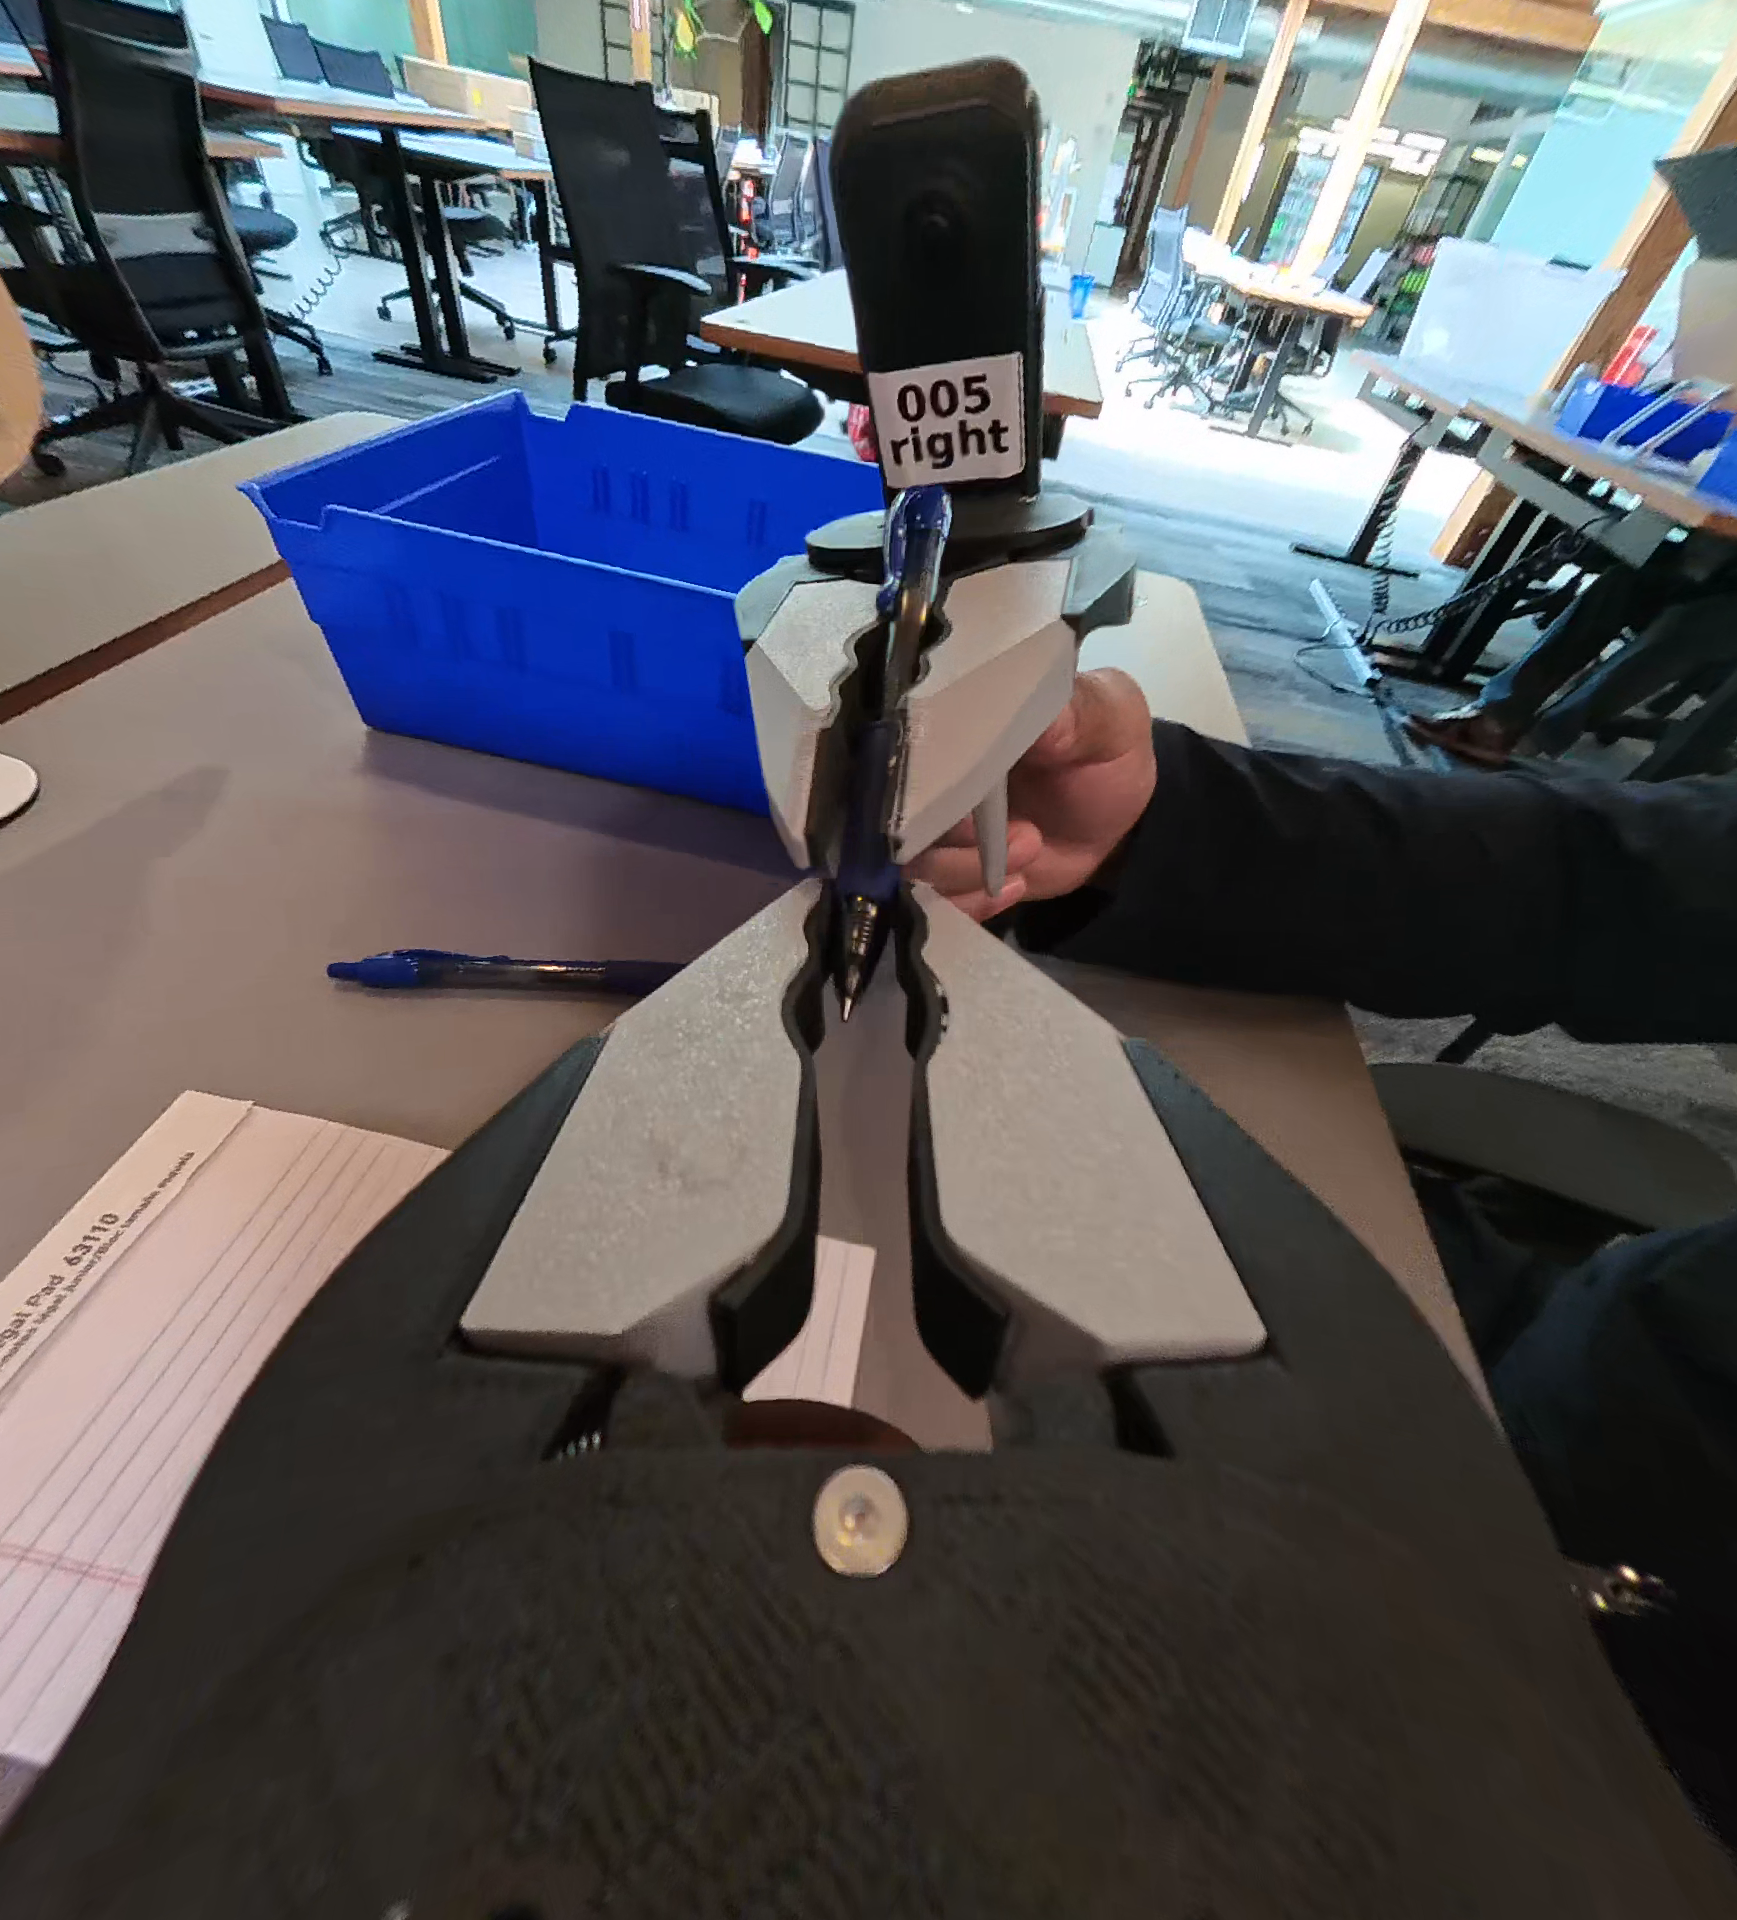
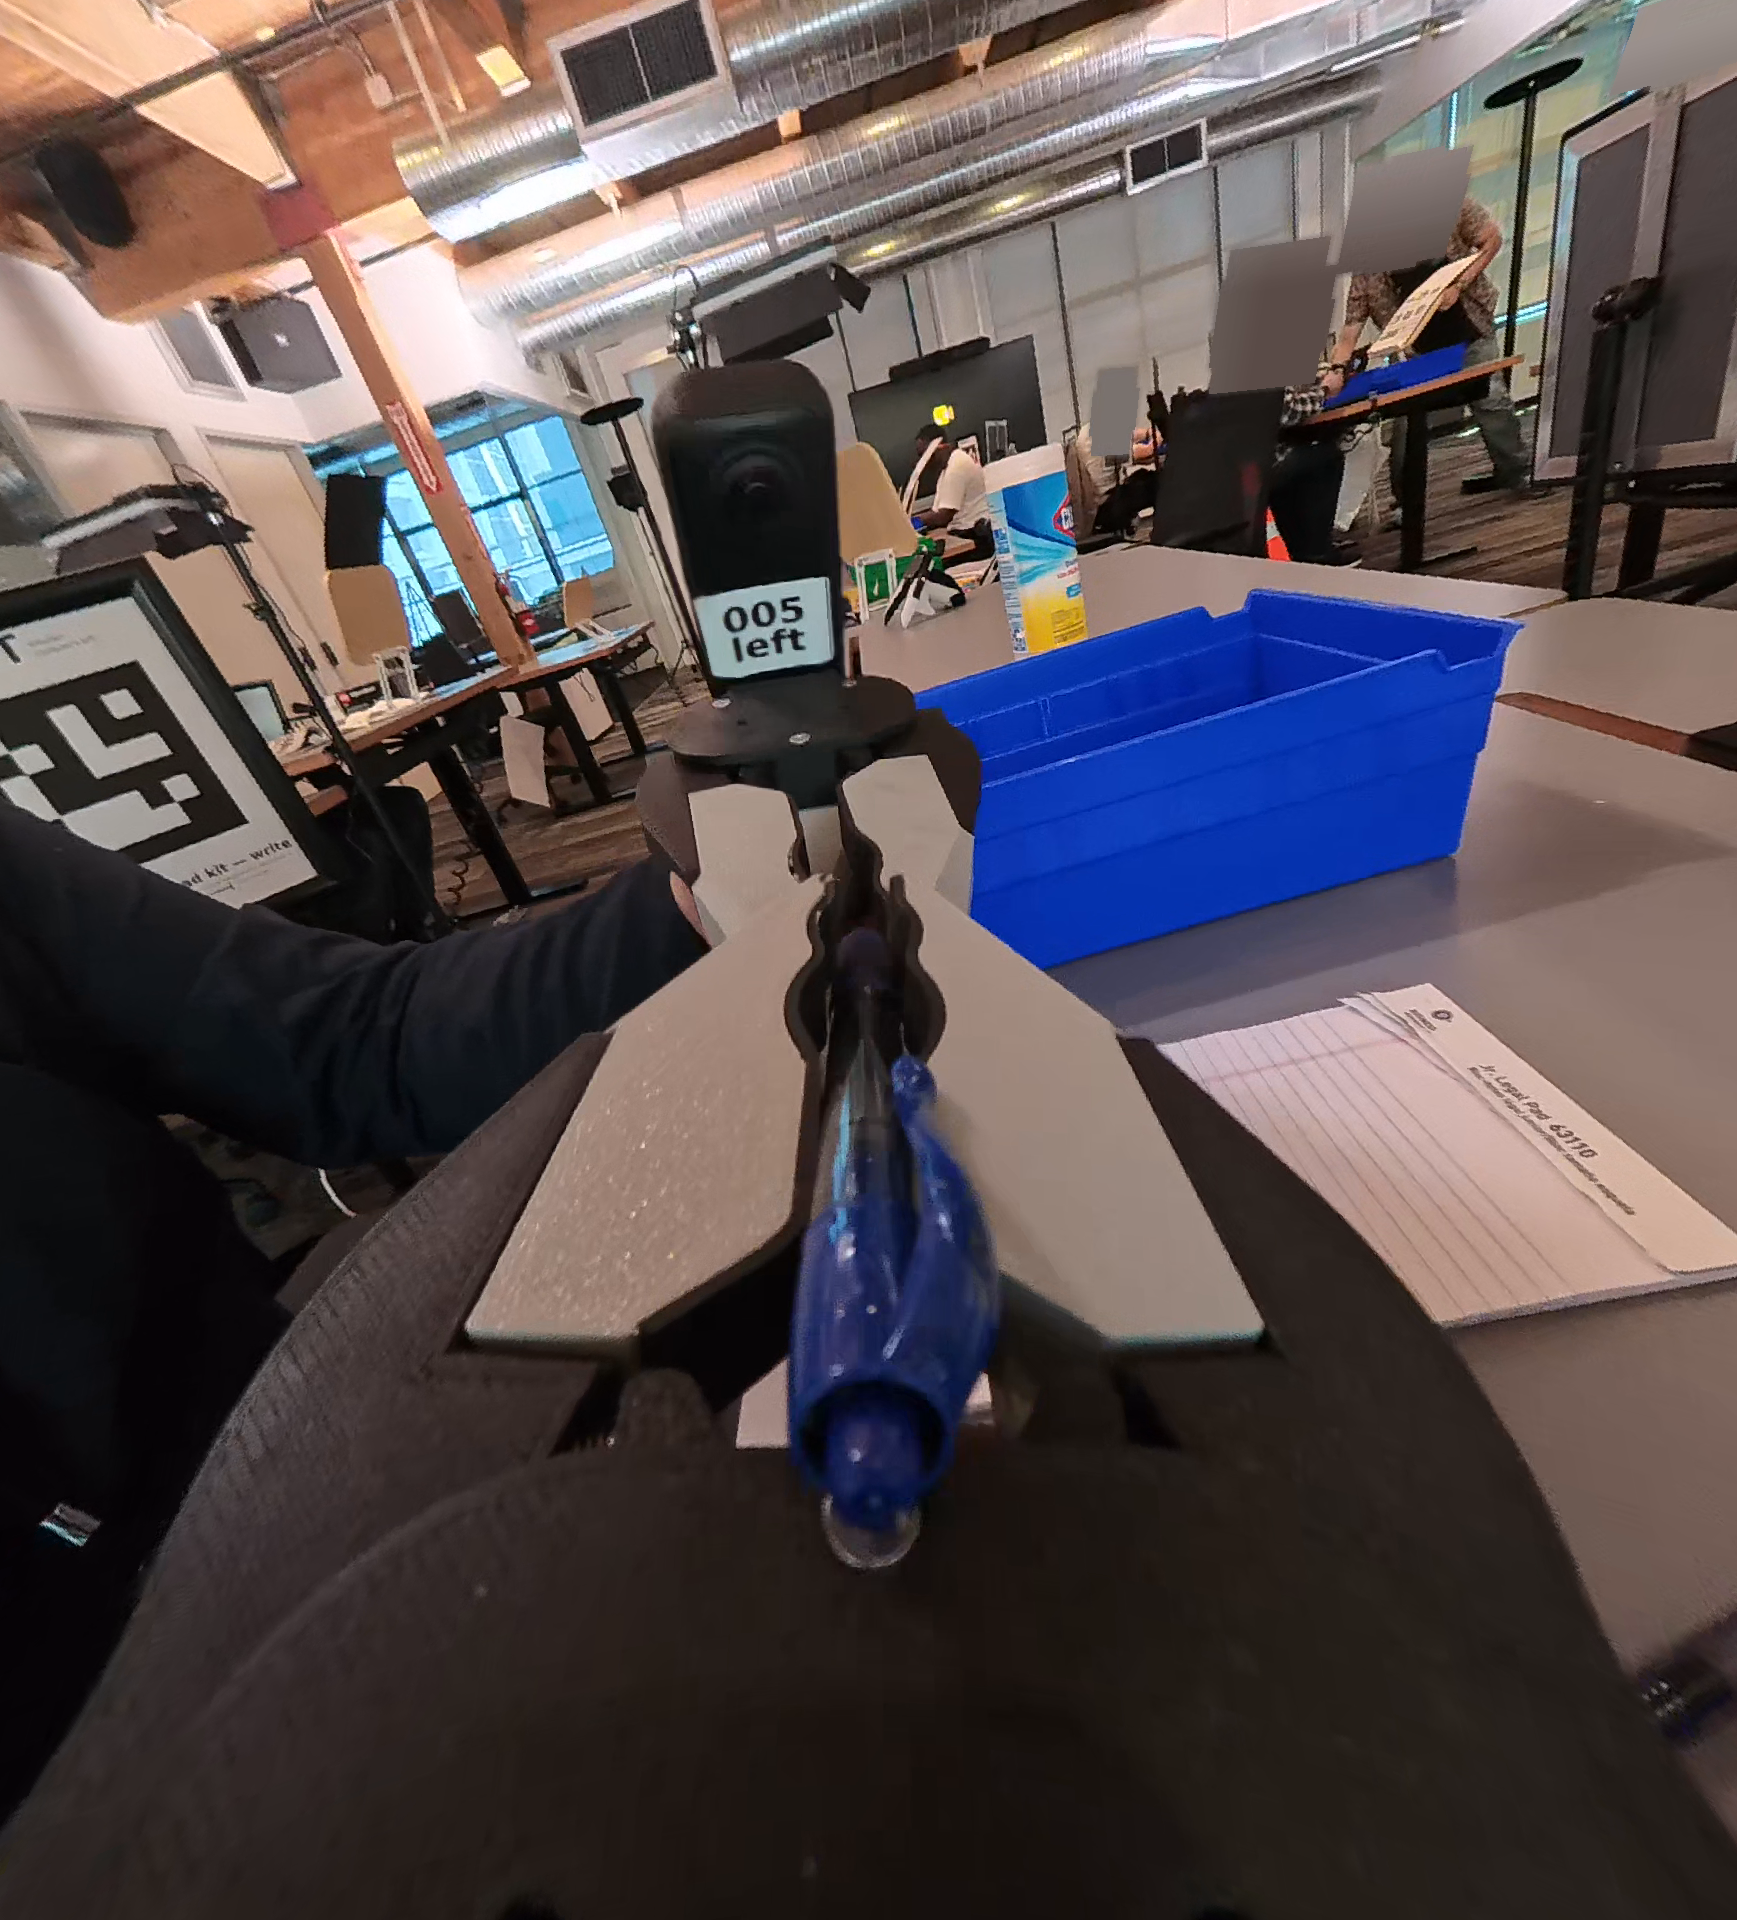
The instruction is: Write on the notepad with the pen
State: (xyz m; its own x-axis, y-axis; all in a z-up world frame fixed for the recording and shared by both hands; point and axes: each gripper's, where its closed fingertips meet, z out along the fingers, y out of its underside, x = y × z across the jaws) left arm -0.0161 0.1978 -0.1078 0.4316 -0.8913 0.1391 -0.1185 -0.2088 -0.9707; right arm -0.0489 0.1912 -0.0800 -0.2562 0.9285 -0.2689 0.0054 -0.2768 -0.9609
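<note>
Found right gripper (image 1: 862, 857) at centre of left wrist view, pointing down toward the lens, held by a hand (image 1: 1061, 800) at centre right. Logged its fingers (image 2: 656, 1143) pressed onto the blue pen (image 1: 879, 758), barrel running between them, clicker end up, writing tip down. Saw same pen in right wrist view, lengthwise along the finger gap, clicker end nearest the lens at lower centre.

Recorded left gripper (image 1: 862, 925) meeting it tip to tip, fingers (image 1: 698, 1143) set a narrow gap apart, pen nose sitting in that gap. Could not tell whether the pads touched the pen.

Noted the notepad (image 1: 168, 1299) lying flat on the grey counter (image 1: 220, 831) at lower left of left wrist view, lined sheet up, apart from the pen tip. Noted a second pen (image 1: 500, 971) lying on the counter left of centre, between notepad and blue bin (image 1: 531, 613). Marked a wipes canister (image 2: 1035, 551) standing beyond the bin, upper centre of right wrist view.
</note>
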